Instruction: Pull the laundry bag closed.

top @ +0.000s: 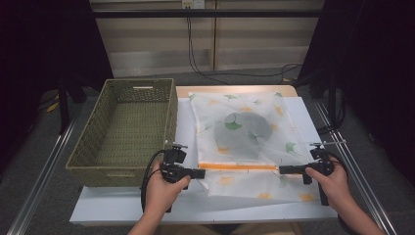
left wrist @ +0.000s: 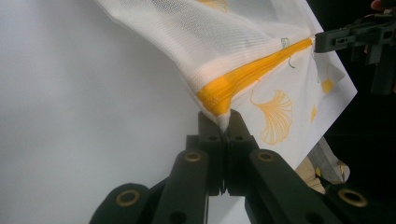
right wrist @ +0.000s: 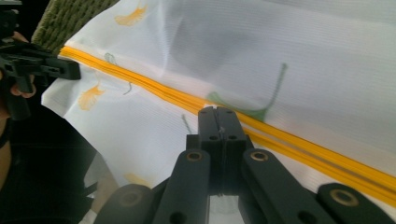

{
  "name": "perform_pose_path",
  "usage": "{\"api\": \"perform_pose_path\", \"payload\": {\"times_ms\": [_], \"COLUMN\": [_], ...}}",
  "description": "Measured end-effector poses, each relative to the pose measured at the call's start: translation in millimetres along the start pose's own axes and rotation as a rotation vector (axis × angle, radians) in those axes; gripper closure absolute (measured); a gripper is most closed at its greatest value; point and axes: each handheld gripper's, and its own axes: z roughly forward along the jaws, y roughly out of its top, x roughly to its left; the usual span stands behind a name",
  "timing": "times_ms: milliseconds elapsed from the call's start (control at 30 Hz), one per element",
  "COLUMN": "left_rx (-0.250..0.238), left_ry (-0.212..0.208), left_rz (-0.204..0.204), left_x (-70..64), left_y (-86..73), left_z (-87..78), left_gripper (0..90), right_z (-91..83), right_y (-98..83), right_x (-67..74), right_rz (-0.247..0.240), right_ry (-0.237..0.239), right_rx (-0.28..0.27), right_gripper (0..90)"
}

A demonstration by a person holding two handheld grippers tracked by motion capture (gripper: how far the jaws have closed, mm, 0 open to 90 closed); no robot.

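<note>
An empty olive-green woven basket (top: 128, 128) stands on the left part of the white table (top: 98, 205), its far-left corner overhanging the table's edge. Just right of it the left gripper (top: 200, 173) has its jaws closed on the left end of the orange zipper band (top: 238, 167) of a white mesh laundry bag printed with yellow and green ginkgo leaves (top: 244, 142); in the left gripper view the pinched corner (left wrist: 219, 105) sits right between the jaw tips. A dark grey garment (top: 243, 128) already lies inside the bag, visible through the mesh near the table's middle. At the right end of the zipper band the right gripper (top: 283, 170) has its jaws shut tight against the band, though whether it pinches the fabric, a zipper pull or nothing I cannot tell. Judging from this, loading the bag looks done and the zipper is being dealt with; the bag lies flat on the table, and moving it into the basket appears not yet begun.
</note>
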Motion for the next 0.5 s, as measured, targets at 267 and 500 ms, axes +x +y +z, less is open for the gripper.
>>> {"api": "perform_pose_path", "payload": {"times_ms": [267,500], "left_rx": [-0.004,0.000], "left_ry": [0.005,0.007], "left_rz": [-0.004,-0.001], "left_x": [-0.9,-0.6], "left_y": [-0.6,-0.7], "left_z": [-0.3,-0.2], "left_gripper": [88.6,88.6], "right_z": [-13.7,-31.1], "right_y": [-3.7,-9.0], "right_x": [-8.2,-18.3], "right_rz": [0.013,0.028], "right_ry": [-0.018,-0.051], "right_rx": [-0.019,-0.042], "right_gripper": [90.0,90.0]}}
